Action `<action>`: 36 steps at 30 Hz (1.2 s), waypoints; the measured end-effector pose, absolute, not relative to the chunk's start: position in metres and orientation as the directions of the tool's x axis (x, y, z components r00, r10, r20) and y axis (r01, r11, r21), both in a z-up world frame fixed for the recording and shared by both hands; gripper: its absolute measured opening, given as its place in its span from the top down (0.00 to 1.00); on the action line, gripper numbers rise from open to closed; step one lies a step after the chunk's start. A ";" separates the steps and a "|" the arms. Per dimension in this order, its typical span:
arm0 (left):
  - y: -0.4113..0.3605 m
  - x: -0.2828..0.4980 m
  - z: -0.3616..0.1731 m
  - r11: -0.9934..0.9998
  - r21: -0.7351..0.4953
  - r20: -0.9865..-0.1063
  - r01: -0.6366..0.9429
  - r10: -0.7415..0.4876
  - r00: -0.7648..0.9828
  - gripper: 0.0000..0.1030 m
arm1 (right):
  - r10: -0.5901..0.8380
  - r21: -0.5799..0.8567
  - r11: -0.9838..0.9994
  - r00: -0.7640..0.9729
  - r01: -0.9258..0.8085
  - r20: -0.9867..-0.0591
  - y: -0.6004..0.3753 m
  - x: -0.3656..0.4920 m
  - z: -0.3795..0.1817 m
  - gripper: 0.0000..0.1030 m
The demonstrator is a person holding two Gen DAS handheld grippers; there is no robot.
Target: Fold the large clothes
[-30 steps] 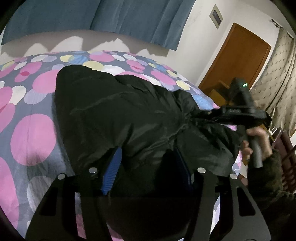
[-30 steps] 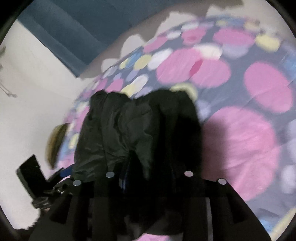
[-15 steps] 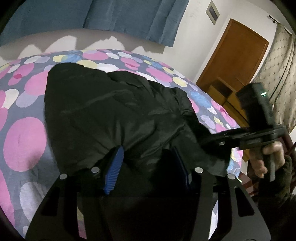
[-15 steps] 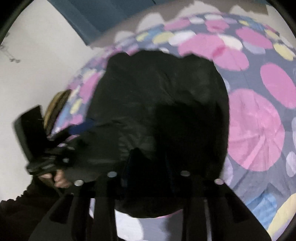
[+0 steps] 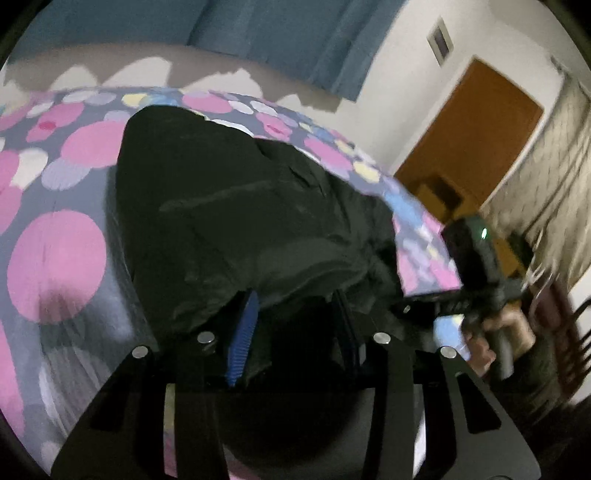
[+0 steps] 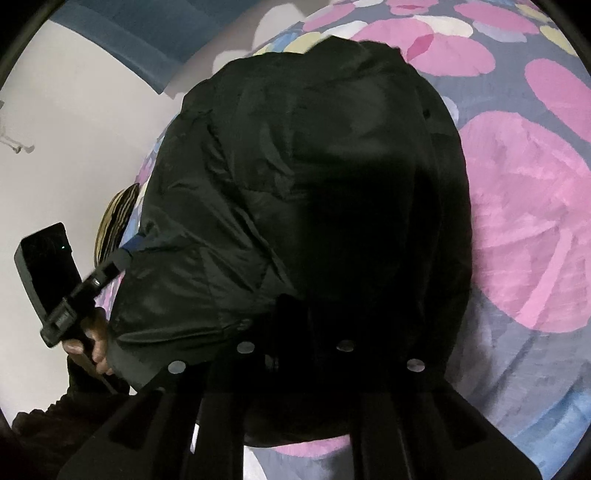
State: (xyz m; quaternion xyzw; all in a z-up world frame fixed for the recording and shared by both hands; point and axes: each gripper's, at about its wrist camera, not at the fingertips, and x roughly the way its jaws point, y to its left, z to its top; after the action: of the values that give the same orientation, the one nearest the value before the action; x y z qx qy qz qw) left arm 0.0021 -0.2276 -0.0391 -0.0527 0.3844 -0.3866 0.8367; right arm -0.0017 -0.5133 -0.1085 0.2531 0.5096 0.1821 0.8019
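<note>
- Left gripper, blue-padded fingers a little apart, has the near edge of the black jacket bunched between them.
- Right gripper is buried in the same dark fabric; how wide its jaws stand cannot be told.
- Beyond both, the jacket lies heaped on the dotted pink-and-grey bedspread.
- Farthest back hang a blue curtain and a brown door.
</note>
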 end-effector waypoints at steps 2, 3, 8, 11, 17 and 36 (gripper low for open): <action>-0.226 0.009 -0.044 0.688 -0.425 -0.597 0.588 -0.701 0.389 0.63 | 0.547 0.592 0.805 0.419 -0.027 -0.725 -0.512 -0.001 -0.113 0.96; -0.225 0.013 -0.048 0.690 -0.439 -0.595 0.575 -0.703 0.390 0.69 | 0.543 0.590 0.807 0.422 -0.024 -0.726 -0.511 -0.001 -0.113 0.96; -0.219 0.014 -0.049 0.685 -0.479 -0.582 0.549 -0.716 0.386 0.73 | 0.540 0.592 0.806 0.430 -0.017 -0.724 -0.509 -0.005 -0.107 0.96; -0.214 0.005 -0.037 0.683 -0.483 -0.569 0.547 -0.720 0.396 0.73 | 0.536 0.591 0.807 0.438 -0.013 -0.722 -0.510 -0.005 -0.105 0.96; -0.216 -0.016 -0.030 0.685 -0.423 -0.570 0.593 -0.710 0.413 0.51 | 0.546 0.608 0.794 0.447 -0.006 -0.709 -0.511 -0.007 -0.106 0.95; -0.220 -0.007 -0.034 0.698 -0.405 -0.589 0.590 -0.693 0.415 0.51 | 0.431 0.471 0.879 0.553 -0.078 -0.713 -0.520 0.038 -0.020 0.52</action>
State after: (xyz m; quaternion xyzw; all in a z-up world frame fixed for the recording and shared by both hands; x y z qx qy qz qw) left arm -0.0066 -0.2203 -0.0344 -0.0673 0.3822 -0.3827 0.8384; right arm 0.0377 -0.5197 -0.0195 0.1965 0.4487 0.1480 0.8591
